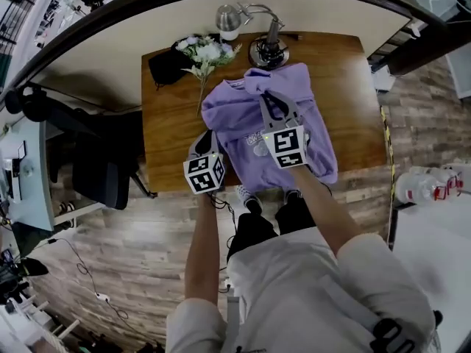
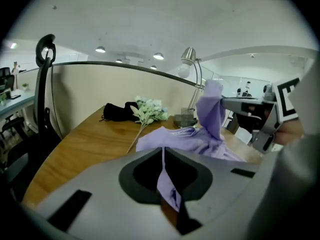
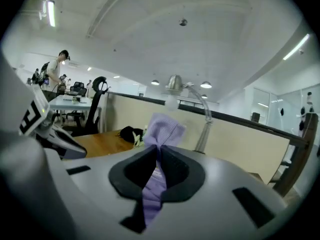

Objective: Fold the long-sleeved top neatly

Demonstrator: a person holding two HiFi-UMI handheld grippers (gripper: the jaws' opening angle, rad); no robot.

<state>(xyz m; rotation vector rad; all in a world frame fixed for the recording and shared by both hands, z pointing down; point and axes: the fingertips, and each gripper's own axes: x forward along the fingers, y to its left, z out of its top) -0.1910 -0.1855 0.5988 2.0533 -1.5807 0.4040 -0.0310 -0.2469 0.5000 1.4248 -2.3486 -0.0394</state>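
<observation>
Now: left hand-held gripper is clenched on a thin fold of the purple long-sleeved top, at the garment's left edge. Right hand-held gripper is clenched on another bunch of the fabric, held up above the rest. The top lies rumpled on the wooden tabletop, beside a flower sprig and a desk lamp.

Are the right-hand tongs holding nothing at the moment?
No: the right gripper view shows the right tongs closed on a bunched piece of the purple top.
</observation>
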